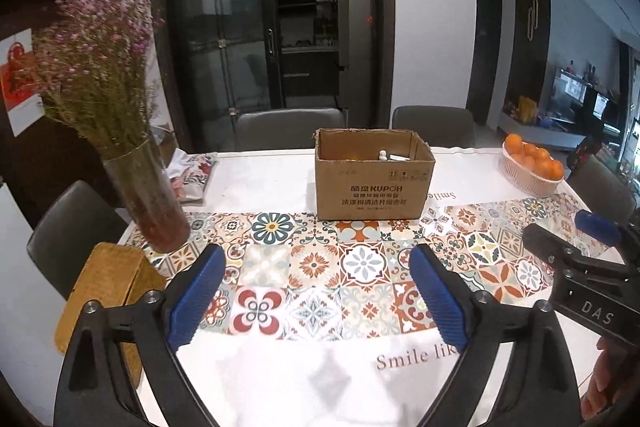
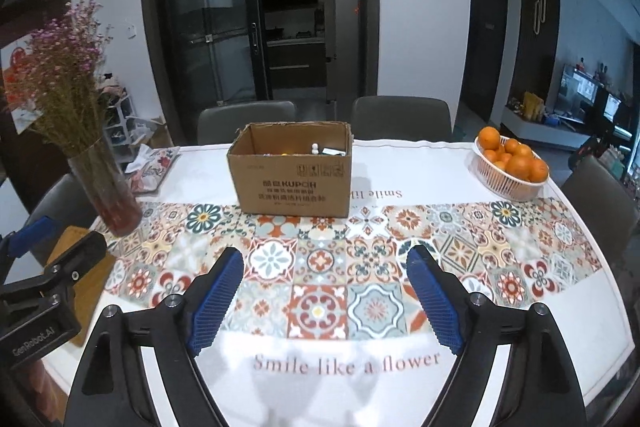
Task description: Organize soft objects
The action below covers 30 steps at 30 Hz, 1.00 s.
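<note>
An open brown cardboard box (image 1: 374, 183) (image 2: 294, 181) stands on the table past the patterned tile strip, with a few small items barely showing inside, one of them white. My left gripper (image 1: 318, 267) hangs open over the near tiles with nothing between its blue pads. My right gripper (image 2: 326, 269) is open too and holds nothing, well short of the box. Each gripper shows at the edge of the other's view: the right one (image 1: 576, 247) at the right, the left one (image 2: 52, 251) at the left. No soft object lies loose on the tablecloth near the grippers.
A glass vase of dried pink flowers (image 1: 148, 199) (image 2: 108, 195) stands at the left. A white basket of oranges (image 1: 530, 167) (image 2: 508, 167) sits at the far right. A floral cloth bundle (image 1: 192, 175) lies at the far left, a wooden board (image 1: 104, 291) at the near left edge. Grey chairs ring the table.
</note>
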### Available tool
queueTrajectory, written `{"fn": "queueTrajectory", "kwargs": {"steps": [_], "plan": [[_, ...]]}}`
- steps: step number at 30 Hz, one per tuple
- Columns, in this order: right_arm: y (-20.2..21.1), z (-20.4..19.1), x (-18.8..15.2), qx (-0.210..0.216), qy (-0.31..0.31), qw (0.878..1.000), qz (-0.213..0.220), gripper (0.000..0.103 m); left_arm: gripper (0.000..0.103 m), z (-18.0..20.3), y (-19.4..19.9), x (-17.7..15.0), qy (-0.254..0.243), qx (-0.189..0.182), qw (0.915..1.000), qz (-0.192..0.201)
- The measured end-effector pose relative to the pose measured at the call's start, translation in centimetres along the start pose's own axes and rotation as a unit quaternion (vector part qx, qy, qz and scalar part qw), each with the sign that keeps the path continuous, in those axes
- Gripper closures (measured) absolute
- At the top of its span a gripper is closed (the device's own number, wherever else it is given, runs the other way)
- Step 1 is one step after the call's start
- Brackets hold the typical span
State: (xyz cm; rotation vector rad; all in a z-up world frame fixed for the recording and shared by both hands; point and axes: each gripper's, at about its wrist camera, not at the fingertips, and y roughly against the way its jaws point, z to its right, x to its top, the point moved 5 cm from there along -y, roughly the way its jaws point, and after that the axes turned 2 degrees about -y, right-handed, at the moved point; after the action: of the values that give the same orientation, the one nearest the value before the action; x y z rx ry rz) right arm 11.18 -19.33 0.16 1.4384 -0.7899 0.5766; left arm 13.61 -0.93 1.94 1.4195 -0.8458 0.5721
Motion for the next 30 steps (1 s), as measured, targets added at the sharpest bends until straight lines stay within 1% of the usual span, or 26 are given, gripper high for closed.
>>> {"fn": "queueTrajectory", "kwargs": {"steps": [6, 9, 13, 16, 24, 30], "plan": [[4.0, 1.2, -2.1, 0.006, 0.001, 1.0, 0.015, 0.014, 0.004, 1.1, 3.9, -2.1, 0.001, 0.016, 0.9998, 0.012], [5.9, 1.5, -3.2, 0.013, 0.002, 1.0, 0.02, 0.013, 0.0, 1.7, 6.1, -3.0, 0.0, 0.022, 0.9995, 0.022], [7.9, 2.1, -4.3, 0.018, -0.002, 0.999, 0.027, 0.012, 0.0, 2.4, 8.2, -3.7, 0.004, 0.025, 0.9992, 0.031], [9.0, 2.8, -4.9, 0.018, -0.008, 0.999, 0.03, 0.012, 0.0, 3.0, 9.7, -4.2, -0.002, 0.039, 0.9986, 0.036], [11.7, 4.0, -6.3, 0.008, -0.011, 0.999, 0.042, 0.012, 0.0, 4.3, 12.5, -5.3, -0.013, 0.03, 0.9981, 0.052], [12.8, 4.3, -6.6, 0.012, -0.012, 0.999, 0.044, 0.012, 0.0, 4.7, 13.7, -5.8, -0.01, 0.022, 0.9982, 0.056]]}}
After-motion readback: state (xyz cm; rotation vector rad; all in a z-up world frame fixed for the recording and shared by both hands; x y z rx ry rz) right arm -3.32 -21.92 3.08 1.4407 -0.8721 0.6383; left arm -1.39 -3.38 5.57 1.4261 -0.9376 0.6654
